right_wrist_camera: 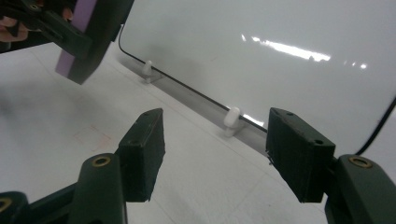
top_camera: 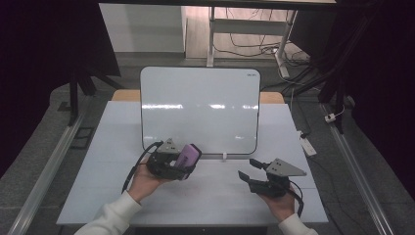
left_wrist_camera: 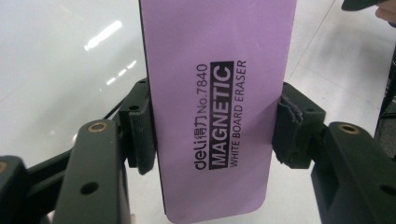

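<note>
Eraser (left_wrist_camera: 217, 107) clamped in left gripper (top_camera: 183, 161); right gripper (top_camera: 250, 170) jaws apart, low.

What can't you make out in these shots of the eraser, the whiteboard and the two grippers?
- Eraser felt side: faces away in the left gripper view; its far end runs off the top edge.
- Whiteboard corner logo: too small in the high view.
- Whether the whiteboard is clean: glare streaks cover it.
- Right gripper: jaws apart, holding nothing.

- I take this for a lab or recording studio.
- My white desk (top_camera: 205, 196) sits between black drapes (top_camera: 44, 44).
- Loose cables (top_camera: 254, 49) trail over the grey floor (top_camera: 34, 147) behind.
- Metal rails (top_camera: 46, 169) flank the desk.
</note>
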The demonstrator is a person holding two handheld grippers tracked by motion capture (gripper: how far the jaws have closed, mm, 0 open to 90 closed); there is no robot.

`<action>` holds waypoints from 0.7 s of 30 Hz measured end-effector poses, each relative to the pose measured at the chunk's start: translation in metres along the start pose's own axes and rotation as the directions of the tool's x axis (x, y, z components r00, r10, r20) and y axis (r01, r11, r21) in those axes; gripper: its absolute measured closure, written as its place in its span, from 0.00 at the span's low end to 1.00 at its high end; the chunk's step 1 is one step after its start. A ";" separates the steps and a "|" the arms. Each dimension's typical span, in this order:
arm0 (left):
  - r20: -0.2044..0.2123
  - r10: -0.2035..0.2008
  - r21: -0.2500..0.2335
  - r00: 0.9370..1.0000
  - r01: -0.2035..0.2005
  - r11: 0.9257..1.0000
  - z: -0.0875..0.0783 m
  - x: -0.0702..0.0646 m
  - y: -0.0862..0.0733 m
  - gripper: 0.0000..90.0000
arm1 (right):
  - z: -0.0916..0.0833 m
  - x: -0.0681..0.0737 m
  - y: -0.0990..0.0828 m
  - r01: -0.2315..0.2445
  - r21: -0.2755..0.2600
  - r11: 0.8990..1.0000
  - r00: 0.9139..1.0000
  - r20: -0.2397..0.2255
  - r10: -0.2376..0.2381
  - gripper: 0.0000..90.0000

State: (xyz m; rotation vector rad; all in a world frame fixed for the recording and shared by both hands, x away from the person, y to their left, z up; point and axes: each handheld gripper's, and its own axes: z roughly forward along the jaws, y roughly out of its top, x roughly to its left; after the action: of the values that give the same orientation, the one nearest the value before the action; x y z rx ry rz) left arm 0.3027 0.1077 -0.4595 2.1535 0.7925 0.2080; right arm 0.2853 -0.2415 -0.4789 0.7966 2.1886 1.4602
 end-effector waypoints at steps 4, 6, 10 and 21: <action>0.002 0.009 -0.002 1.000 -0.009 1.000 0.008 -0.005 0.004 0.46 | 0.002 0.001 0.001 -0.016 -0.004 1.000 1.000 0.000 0.016 0.40; -0.005 0.018 -0.004 1.000 -0.018 1.000 0.011 -0.008 0.006 0.46 | 0.002 0.002 0.002 -0.030 -0.010 1.000 1.000 0.000 0.030 0.40; -0.003 0.035 -0.001 0.999 -0.035 0.999 0.017 -0.015 0.008 0.46 | 0.004 0.004 0.005 -0.043 -0.020 0.999 0.999 -0.001 0.043 0.39; -0.031 0.054 -0.027 0.998 -0.054 0.998 0.028 -0.025 0.015 0.46 | 0.014 0.011 0.018 -0.103 -0.052 0.993 0.994 -0.031 0.102 0.39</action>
State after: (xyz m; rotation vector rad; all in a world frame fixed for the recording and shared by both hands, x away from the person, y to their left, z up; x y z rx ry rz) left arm 0.3009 0.0673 -0.4643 2.1517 0.7449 0.2783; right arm 0.2894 -0.2189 -0.4681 0.8873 2.1480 1.5814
